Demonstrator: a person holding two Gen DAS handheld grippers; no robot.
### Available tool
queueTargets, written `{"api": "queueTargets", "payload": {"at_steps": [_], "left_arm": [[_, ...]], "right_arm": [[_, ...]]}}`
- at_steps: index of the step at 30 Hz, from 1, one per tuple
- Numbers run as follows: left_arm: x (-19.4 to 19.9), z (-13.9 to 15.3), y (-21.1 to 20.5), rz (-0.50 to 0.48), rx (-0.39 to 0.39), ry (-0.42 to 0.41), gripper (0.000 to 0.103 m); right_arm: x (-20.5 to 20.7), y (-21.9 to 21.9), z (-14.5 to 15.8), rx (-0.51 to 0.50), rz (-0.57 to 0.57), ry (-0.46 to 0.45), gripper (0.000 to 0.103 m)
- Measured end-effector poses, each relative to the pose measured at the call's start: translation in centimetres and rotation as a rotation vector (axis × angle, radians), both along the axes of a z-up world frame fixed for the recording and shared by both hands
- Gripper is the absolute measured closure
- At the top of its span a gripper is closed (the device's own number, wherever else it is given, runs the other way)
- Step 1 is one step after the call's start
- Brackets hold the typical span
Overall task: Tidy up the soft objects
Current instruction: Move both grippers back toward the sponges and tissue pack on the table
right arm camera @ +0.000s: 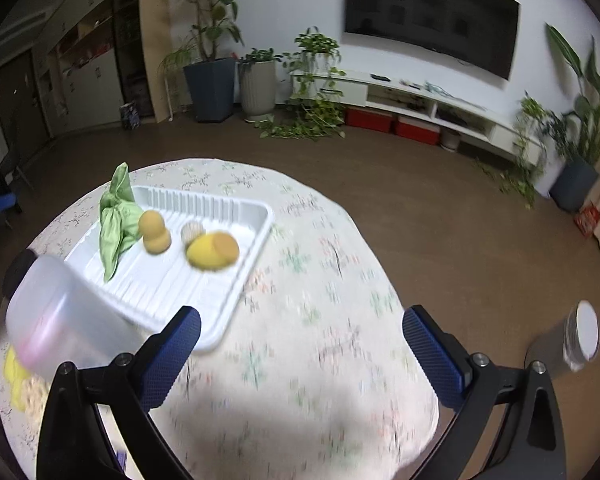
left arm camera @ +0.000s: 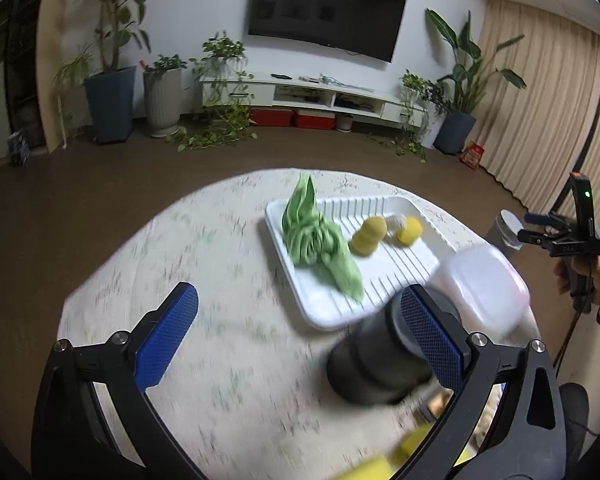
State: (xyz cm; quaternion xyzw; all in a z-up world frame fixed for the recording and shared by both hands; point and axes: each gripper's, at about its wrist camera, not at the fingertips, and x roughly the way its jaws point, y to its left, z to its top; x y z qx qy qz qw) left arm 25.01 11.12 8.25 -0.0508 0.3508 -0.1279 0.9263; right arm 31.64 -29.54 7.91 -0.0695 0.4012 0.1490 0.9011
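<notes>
Two grippers are hovering with jaws spread wide and gripping nothing above a round worktop (right arm camera: 320, 280) draped in a floral cloth. Sitting on it is a white ribbed tray (right arm camera: 256, 216), which is holding a crumpled green cloth (left arm camera: 320, 240) at its left end, a yellow gourd-shaped sponge (left arm camera: 367, 237) beside that, and a small pale ball (right arm camera: 191, 231) touching a yellow egg-shaped sponge (right arm camera: 212, 254). Lying near the left gripper (left arm camera: 300, 332) are a dark cylinder (left arm camera: 376, 360) and a translucent plastic container (left arm camera: 484, 288), just beside the tray. The right gripper (right arm camera: 302, 354) is hanging over bare cloth. Motion blur is smearing everything; no writing is readable.
</notes>
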Motion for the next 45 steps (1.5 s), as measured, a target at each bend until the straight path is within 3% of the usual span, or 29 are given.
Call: {"api": "queueTargets", "payload": {"at_steps": [7, 16, 24, 45], "left_arm": [[-7.2, -2.2, -0.1, 0.06, -0.028, -0.003, 0.0], [-13.6, -3.8, -1.1, 0.124, -0.03, 0.009, 0.0], [-16.7, -4.7, -3.0, 0.12, -0.052, 0.034, 0.0], [-22.5, -8.4, -8.4, 0.04, -0.072, 0.064, 0.0]], "right_arm": [[-6.1, -1.9, -0.9, 0.063, -0.071, 0.006, 0.0], [-13.8, -2.5, -2.1, 0.138, -0.154, 0.025, 0.0], [-18.7, -1.1, -2.5, 0.196, -0.146, 0.049, 0.0], [-27.0, 6.3, -5.2, 0.185, -0.036, 0.066, 0.0]]}}
